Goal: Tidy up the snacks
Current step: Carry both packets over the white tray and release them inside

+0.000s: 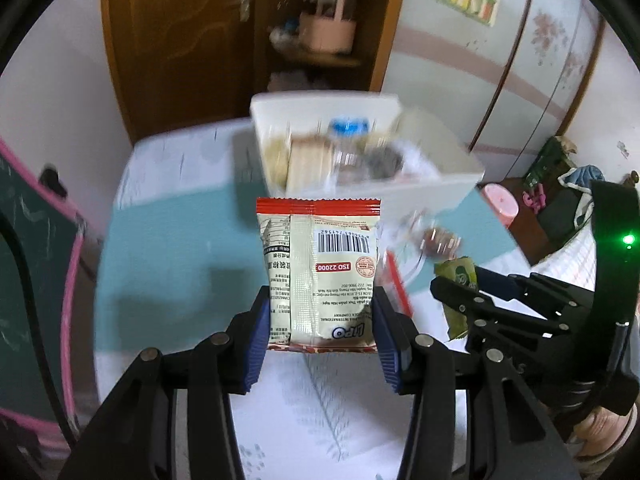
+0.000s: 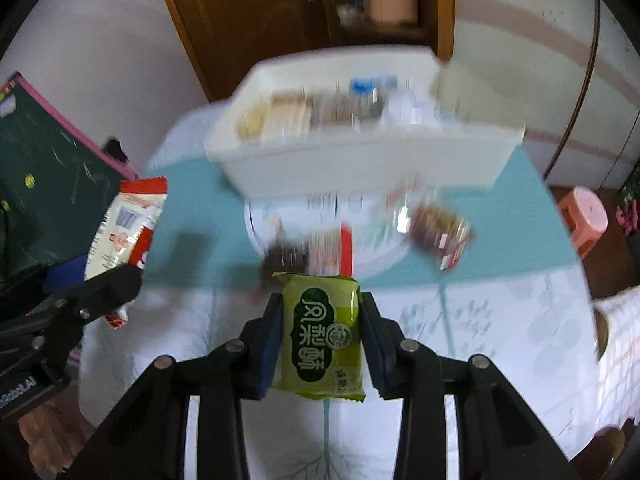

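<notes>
1. The left gripper [image 1: 322,332] is clamped on a cream snack packet with red ends [image 1: 318,268], its blue pads pressing both side edges; the packet stands up between the fingers, barcode side facing the camera.
2. The right gripper [image 2: 322,344] grips a green pastry packet [image 2: 322,334] the same way, with the pads against its long sides.
3. Ahead of and beyond both grippers sits the white storage bin [image 1: 440,192] on the table [image 1: 168,240]. It already holds several items: a blue-capped bottle [image 1: 348,126], a tan packet and other wrappers, too blurred to name.
4. Judged from that, part of the sorting is done, and two more snacks are in hand but not yet in the bin.
5. Still out on the table, between the grippers and the bin, is a white plate [image 2: 384,252] with more snacks on it: a dark red-edged packet [image 2: 316,252] just past the right gripper's fingertips, and a brown wrapped snack [image 2: 442,232] ahead and to its right at the plate's edge.
6. What is left, as I read it: carry both held packets forward into the bin, then clear the plate.
</notes>
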The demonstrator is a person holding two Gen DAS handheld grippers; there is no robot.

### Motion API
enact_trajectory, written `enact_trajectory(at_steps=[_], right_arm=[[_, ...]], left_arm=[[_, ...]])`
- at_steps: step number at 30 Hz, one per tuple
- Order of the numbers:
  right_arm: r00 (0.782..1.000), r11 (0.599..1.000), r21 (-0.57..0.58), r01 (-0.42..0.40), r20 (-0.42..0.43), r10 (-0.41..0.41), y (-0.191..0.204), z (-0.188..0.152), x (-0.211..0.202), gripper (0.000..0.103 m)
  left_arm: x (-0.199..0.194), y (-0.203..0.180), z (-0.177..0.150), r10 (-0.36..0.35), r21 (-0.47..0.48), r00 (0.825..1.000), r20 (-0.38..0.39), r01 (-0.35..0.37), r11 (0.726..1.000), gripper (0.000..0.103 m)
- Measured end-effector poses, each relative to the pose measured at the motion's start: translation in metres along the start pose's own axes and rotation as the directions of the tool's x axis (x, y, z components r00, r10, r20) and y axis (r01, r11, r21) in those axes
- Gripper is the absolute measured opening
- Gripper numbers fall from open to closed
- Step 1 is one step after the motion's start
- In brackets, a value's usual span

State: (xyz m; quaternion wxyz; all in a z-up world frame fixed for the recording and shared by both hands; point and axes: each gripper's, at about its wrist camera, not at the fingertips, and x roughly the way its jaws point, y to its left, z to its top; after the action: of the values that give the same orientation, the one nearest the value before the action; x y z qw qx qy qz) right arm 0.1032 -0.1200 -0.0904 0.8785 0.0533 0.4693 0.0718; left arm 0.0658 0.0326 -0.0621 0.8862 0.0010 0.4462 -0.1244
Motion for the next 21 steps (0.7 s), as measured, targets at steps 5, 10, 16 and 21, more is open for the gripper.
enact_trajectory(at_steps=[5, 10, 16, 21], right_arm=[[0.986, 1.0, -0.005, 0.007, 0.167, -0.006, -0.006, 0.054, -0.041, 0.037], [0.952, 0.999, -0.016, 0.038, 0.305, -0.031, -0.01, 0.111, -0.069, 0.037], [0.919, 0.996, 0.0, 0.084, 0.386, -0.077, -0.023, 0.171, -0.069, 0.037], [0.927, 0.994, 0.009, 0.108, 0.36, -0.104, -0.032, 0.199, -0.042, 0.037]], left_arm=[[-0.026, -0.01, 0.06, 0.002, 0.039, 0.995, 0.104, -0.006, 0.999, 0.046], [-0.038, -0.026, 0.12, 0.038, 0.074, 0.979, 0.202, -0.054, 0.996, 0.046], [-0.027, -0.038, 0.191, 0.077, 0.06, 0.96, 0.268, -0.097, 0.993, 0.046], [0.008, -0.041, 0.221, 0.093, 0.033, 0.97, 0.226, -0.103, 0.994, 0.046]])
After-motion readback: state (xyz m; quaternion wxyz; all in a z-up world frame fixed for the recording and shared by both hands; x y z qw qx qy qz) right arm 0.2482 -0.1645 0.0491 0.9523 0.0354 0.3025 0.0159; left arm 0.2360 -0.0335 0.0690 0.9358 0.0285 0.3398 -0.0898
